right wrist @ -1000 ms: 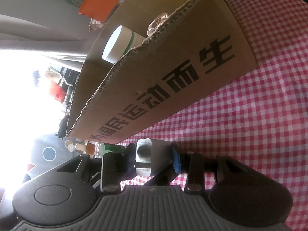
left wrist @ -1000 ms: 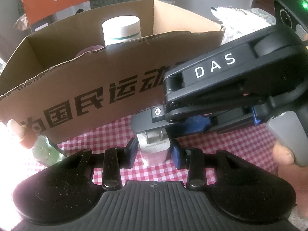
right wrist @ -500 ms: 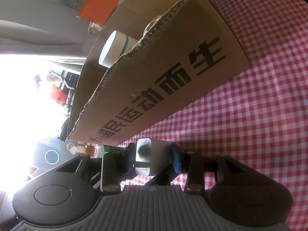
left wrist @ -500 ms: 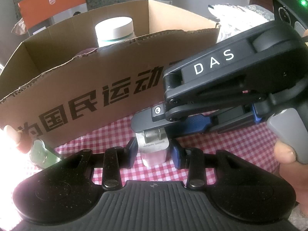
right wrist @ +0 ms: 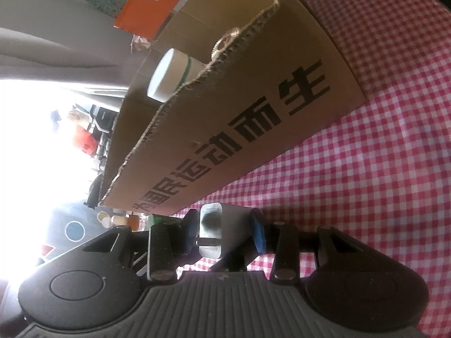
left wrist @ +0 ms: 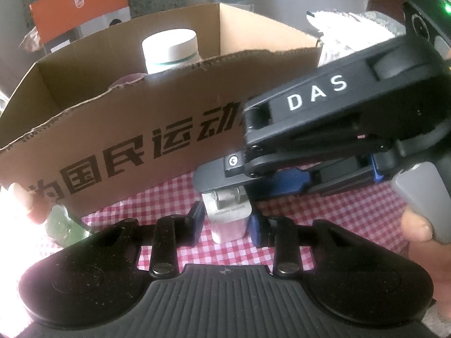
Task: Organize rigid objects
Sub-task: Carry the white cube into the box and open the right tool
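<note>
Gripping one silver metal block from both sides: left gripper and right gripper clenched on it. Hovering over red checked cloth, near cardboard box.

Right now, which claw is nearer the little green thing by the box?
Left, narrowly. Left claw straddles the metal block right of the green thing; right claw comes in from farther right.

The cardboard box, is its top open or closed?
Open. The cardboard box has no lid or flaps over it, its front edge is torn, and a white-capped jar stands inside, showing above the front wall.
</note>
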A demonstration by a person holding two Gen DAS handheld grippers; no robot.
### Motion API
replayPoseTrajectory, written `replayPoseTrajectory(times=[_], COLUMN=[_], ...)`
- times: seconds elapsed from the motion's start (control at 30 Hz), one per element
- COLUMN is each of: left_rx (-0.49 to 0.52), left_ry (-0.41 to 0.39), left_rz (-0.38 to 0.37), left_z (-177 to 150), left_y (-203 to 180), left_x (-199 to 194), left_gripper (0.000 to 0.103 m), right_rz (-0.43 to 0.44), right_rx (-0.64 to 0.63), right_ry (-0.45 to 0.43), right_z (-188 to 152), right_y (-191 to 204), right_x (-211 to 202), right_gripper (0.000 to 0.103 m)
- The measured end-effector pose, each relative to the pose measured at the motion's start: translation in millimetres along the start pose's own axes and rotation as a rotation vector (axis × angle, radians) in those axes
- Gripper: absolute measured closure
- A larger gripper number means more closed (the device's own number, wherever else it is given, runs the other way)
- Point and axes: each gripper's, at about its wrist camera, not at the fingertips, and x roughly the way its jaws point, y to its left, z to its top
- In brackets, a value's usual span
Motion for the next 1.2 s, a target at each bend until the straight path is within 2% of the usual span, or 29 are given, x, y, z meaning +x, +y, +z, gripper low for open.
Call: replayPoseTrajectory(times=[0.27, 0.5, 0.67, 0.87, 1.1, 1.2], left_rx=[0.011, 0.027, 0.027, 0.018, -0.034, -0.057], left_ry=[-0.063, -0.217, -0.29, -0.277, -0.15, -0.099], left_rz=[0.012, 0.031, 0.03, 0.011, -0.02, -0.03], left_z=[1, 31, 59, 96, 127, 131], left_y=[2, 1, -2, -3, 5, 10], left_x=[-28, -78, -92, -78, -25, -7], left_gripper=[0.072, 0.072, 0.072, 0.072, 0.072, 0.072], right_rz=[0.027, 0.073, 0.098, 0.091, 0.039, 0.017], right_rx=[-0.058, -0.2, -0.286, -0.312, -0.278, -0.258], right_ry=[-0.039, -0.152, -0.224, -0.239, -0.163, -0.12], right_z=[-7, 2, 21, 58, 104, 118], right_y=[21, 71, 99, 105, 84, 71], right_x=[-21, -67, -93, -102, -78, -64], right_gripper=[0.06, 0.059, 0.059, 0.059, 0.059, 0.059])
